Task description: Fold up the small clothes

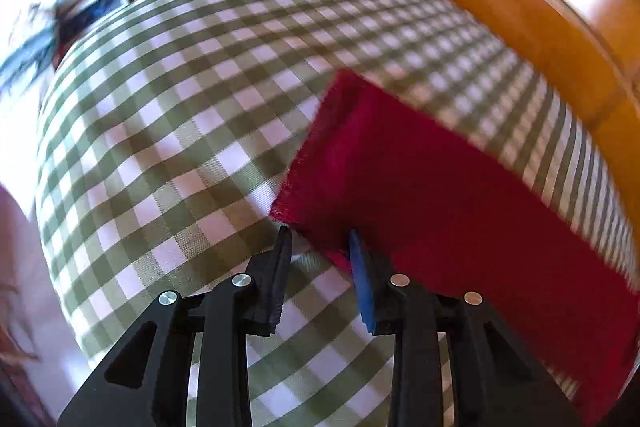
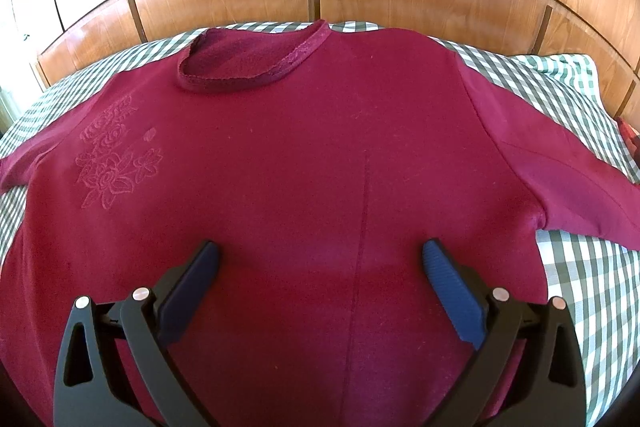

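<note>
The dark red knit sweater [image 2: 320, 155] lies flat, front up, on the green-checked bed [image 1: 180, 131], ready for folding. Left gripper [image 1: 318, 239] fingers part-open at the sleeve end; right gripper [image 2: 320, 255] spread wide over the body.

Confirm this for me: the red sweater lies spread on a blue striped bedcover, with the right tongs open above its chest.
Not quite: the bedcover is green-and-white checked, not blue striped, as the right wrist view shows. The rest holds: the red sweater lies spread on it, with the right tongs open above its chest.
</note>
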A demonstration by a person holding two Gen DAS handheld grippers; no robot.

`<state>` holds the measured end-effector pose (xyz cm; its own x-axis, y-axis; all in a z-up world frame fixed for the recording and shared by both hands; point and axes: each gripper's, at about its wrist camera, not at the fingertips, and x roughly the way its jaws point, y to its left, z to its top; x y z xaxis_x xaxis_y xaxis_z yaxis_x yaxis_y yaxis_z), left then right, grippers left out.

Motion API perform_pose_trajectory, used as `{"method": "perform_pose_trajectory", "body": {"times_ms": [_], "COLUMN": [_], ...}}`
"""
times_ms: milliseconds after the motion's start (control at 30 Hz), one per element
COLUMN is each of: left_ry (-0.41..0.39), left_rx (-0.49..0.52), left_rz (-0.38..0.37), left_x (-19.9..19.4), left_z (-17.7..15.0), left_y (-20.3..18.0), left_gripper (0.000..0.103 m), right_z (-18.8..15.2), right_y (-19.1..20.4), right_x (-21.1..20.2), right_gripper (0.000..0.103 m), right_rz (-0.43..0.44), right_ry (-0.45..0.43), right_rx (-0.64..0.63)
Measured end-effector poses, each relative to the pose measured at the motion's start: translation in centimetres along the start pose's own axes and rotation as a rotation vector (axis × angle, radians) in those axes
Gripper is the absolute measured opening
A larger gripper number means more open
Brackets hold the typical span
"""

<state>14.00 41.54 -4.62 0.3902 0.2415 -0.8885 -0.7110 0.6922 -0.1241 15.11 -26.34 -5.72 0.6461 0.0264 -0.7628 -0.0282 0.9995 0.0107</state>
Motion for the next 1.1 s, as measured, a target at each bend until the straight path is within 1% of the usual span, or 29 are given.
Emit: {"method": "perform_pose_trajectory", "body": {"times_ms": [33, 100, 133, 167, 200, 267, 300, 333, 400, 433, 500, 533, 567, 600, 667, 700, 733, 800, 867, 933, 967, 1033, 1100], "left_ry": [0.012, 0.003, -0.029, -0.062, -0.1, -0.115, -0.118, -0.12, -0.129, -0.138, -0.147, -0.141, -0.134, -0.122, -0.086, -0.062, -0.049, -0.018, 0.007, 0.003, -0.002, -0.005, -0.027], "left_rx": [-0.017, -0.009, 0.031, 0.071, 0.126, 0.195, 0.238, 0.271, 0.357, 0.42, 0.525, 0.584, 0.609, 0.639, 0.67, 0.689, 0.702, 0.726, 0.736, 0.746, 0.747, 0.739, 0.734], "left_rz": [0.008, -0.022, -0.053, -0.068, -0.101, -0.175, -0.229, -0.267, -0.339, -0.367, -0.401, -0.426, -0.436, -0.445, -0.459, -0.456, -0.449, -0.421, -0.39, -0.364, -0.352, -0.337, -0.311], "left_x": [-0.4, -1.9, -3.4, -4.7, -6.3, -7.7, -8.8, -9.5, -10.5, -11.3, -11.9, -12.2, -12.2, -12.1, -11.2, -10.6, -10.3, -8.8, -7.3, -5.8, -5.6, -4.6, -3.8], "left_z": [0.1, -0.2, -0.8, -1.4, -2.5, -4.2, -5.7, -6.6, -9.1, -10.9, -13.6, -15.3, -16.2, -17.3, -18.6, -19.4, -20.1, -21.1, -21.3, -21.1, -21.3, -21.1, -20.8], "left_y": [-0.2, -1.1, -2.2, -3.2, -5.0, -7.7, -9.9, -11.4, -15.9, -18.3, -22.7, -25.3, -26.6, -28.5, -31.2, -32.8, -33.6, -35.4, -37.1, -38.7, -39.3, -40.3, -41.5], "left_gripper": [0.029, 0.029, 0.029, 0.029, 0.029, 0.029, 0.029, 0.029, 0.029, 0.029, 0.029, 0.029, 0.029, 0.029, 0.029, 0.029, 0.029, 0.029, 0.029, 0.029, 0.029, 0.029, 0.029], "right_z": [0.0, 0.0, 0.0, 0.0, 0.0, 0.1, 0.2, 0.4, 1.0, 1.6, 3.0, 3.6, 4.3, 4.9, 6.4, 7.2, 7.9, 8.9, 9.6, 10.1, 10.3, 10.7, 10.9], "right_y": [0.0, -0.1, -0.1, -0.2, -0.3, -0.4, -0.5, -0.7, -1.0, -1.4, -2.0, -2.2, -2.5, -2.8, -3.2, -3.5, -3.7, -4.1, -4.6, -5.5, -5.9, -6.4, -6.9], "right_x": [0.0, 0.0, 0.0, -0.1, -0.1, -0.3, -0.4, -0.7, -1.4, -1.8, -2.1, -2.1, -1.9, -1.6, -0.6, 0.1, 1.0, 2.6, 4.3, 5.9, 6.3, 7.0, 7.5], "right_gripper": [0.101, 0.101, 0.101, 0.101, 0.101, 0.101, 0.101, 0.099, 0.093, 0.089, 0.084, 0.078, 0.076, 0.075, 0.075, 0.074, 0.074, 0.074, 0.072, 0.072, 0.073, 0.074, 0.076], "right_rz": [0.003, 0.007, 0.009, 0.013, 0.018, 0.028, 0.035, 0.044, 0.059, 0.065, 0.055, 0.052, 0.047, 0.04, 0.011, -0.002, -0.012, -0.041, -0.09, -0.125, -0.127, -0.141, -0.154], "right_ry": [-0.001, -0.001, -0.002, -0.003, -0.004, -0.002, 0.003, 0.007, -0.001, -0.012, -0.032, -0.035, -0.037, -0.039, -0.042, -0.037, -0.027, -0.005, 0.014, 0.03, 0.032, 0.026, 0.016], "right_rx": [0.002, 0.004, 0.005, 0.007, 0.011, 0.016, 0.023, 0.032, 0.043, 0.047, 0.045, 0.046, 0.047, 0.045, 0.033, 0.032, 0.03, 0.015, -0.006, -0.006, 0.004, 0.023, 0.045]}}
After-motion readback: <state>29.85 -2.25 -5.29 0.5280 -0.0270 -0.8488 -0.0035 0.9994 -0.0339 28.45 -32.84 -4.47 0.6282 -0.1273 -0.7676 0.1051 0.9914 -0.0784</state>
